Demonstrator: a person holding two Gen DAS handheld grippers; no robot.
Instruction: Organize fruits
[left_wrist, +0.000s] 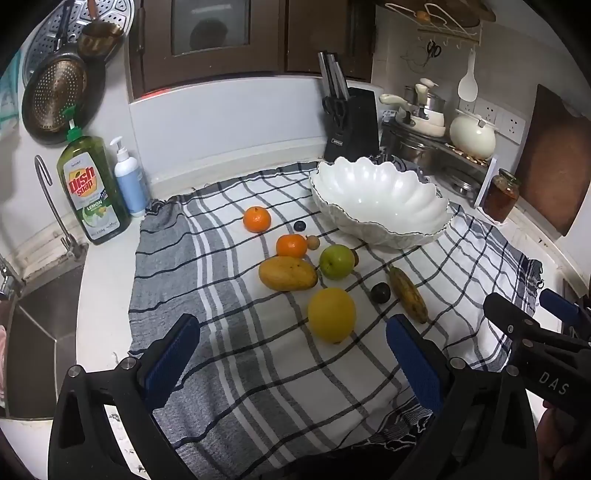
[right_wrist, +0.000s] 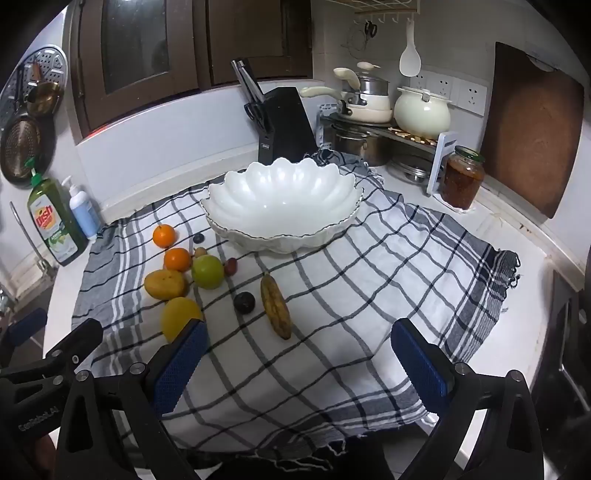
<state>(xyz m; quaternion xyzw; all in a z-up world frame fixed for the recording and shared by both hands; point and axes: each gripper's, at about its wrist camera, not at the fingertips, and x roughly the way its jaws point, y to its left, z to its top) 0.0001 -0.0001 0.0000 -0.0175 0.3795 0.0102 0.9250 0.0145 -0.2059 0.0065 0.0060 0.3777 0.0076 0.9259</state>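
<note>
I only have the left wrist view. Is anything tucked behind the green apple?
Observer: Yes, a small dark red round fruit lies close beside the green apple, on the side facing the white scalloped bowl.
Operator: Is anything between the right gripper's pads?
Observer: No. The right gripper is wide open, with only the grey checked cloth showing between them.

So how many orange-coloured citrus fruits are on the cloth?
2. One orange lies farthest back on the checked cloth, toward the soap bottles. The other orange sits nearer, just behind the mango. The bowl looks empty, so none seems hidden.
</note>
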